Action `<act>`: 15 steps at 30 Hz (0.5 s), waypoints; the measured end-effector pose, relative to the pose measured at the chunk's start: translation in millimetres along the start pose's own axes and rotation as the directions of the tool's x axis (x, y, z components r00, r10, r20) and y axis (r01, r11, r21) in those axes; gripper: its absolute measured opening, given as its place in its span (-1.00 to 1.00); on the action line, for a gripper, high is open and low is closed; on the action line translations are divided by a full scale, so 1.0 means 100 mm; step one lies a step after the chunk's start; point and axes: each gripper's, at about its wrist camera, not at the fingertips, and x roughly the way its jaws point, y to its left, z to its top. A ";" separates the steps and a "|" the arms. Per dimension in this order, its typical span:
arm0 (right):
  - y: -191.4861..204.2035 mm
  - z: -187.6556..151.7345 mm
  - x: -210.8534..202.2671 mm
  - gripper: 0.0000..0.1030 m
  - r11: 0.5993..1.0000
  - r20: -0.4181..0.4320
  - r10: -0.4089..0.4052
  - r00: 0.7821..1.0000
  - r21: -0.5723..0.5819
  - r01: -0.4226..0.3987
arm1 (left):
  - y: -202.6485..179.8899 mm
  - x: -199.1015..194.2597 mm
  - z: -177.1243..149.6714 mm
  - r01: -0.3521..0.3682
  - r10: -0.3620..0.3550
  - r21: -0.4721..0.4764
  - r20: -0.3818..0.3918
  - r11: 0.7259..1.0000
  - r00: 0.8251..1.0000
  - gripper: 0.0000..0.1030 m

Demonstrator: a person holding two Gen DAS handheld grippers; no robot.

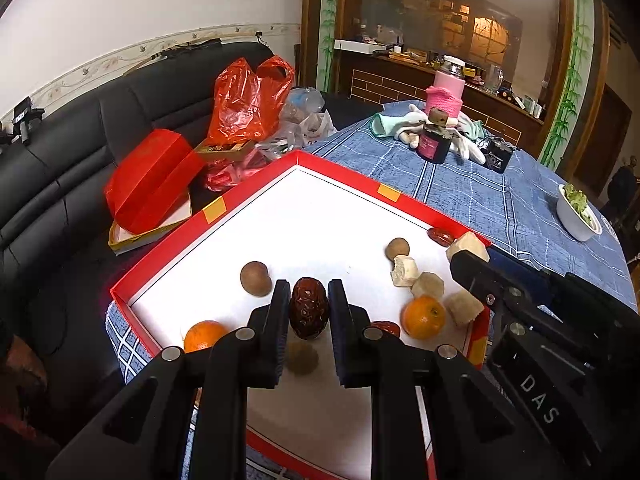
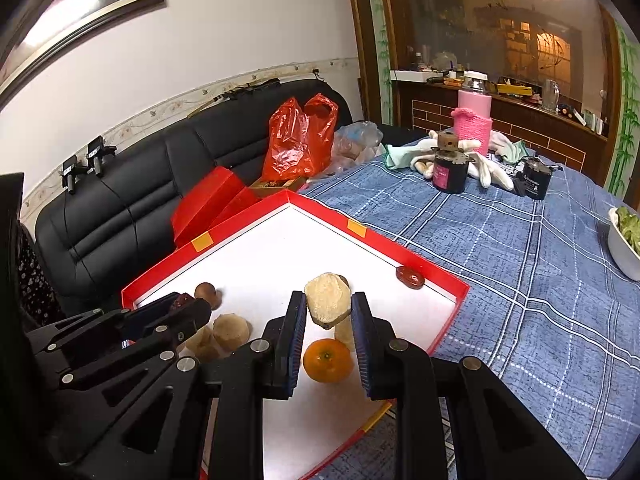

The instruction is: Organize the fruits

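Left gripper point(image 1: 309, 294): jaws nearly closed, clamped on a dark wrinkled red date point(image 1: 309, 307) held above the floor of the red tray point(image 1: 256, 191), its shadow showing below.
Right gripper point(image 2: 329, 309): jaws narrowly set, pinching a pale cut chunk point(image 2: 328, 299), probably sugarcane, by its sides, lifted clear of the tray.
Below the right jaws: an orange point(image 2: 328, 361) lay directly under the held chunk.
Beside the left jaws: a second orange point(image 1: 205, 335) sat just left, a brown longan point(image 1: 255, 277) ahead and left, and another date point(image 1: 385, 327) just right.
Loose pale chunks point(image 1: 427, 285): clustered between the two grippers.
Risk, date: the oval skin looked slick; a tilt could have squirted it out onto the tray.
Risk, chunk: releasing there would have dropped it on the orange and sent both rolling.
Risk, grippers: working close together, they could have knocked each other or scattered the cluster.
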 end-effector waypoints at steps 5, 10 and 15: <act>0.01 0.00 0.04 -0.56 1.000 -0.011 0.001 1.000 -0.002 -0.001 | 0.02 0.00 0.02 -0.003 0.003 -0.006 0.005 1.000 1.000 -0.67; 0.03 0.00 0.12 -0.56 1.000 -0.038 0.002 0.999 -0.019 -0.002 | 0.05 0.04 0.05 -0.011 0.011 -0.007 0.001 1.000 1.000 -0.67; 0.05 0.04 0.22 -0.56 1.000 -0.056 0.003 0.998 -0.026 -0.005 | 0.06 0.09 0.13 -0.021 0.021 -0.008 0.006 1.000 1.000 -0.67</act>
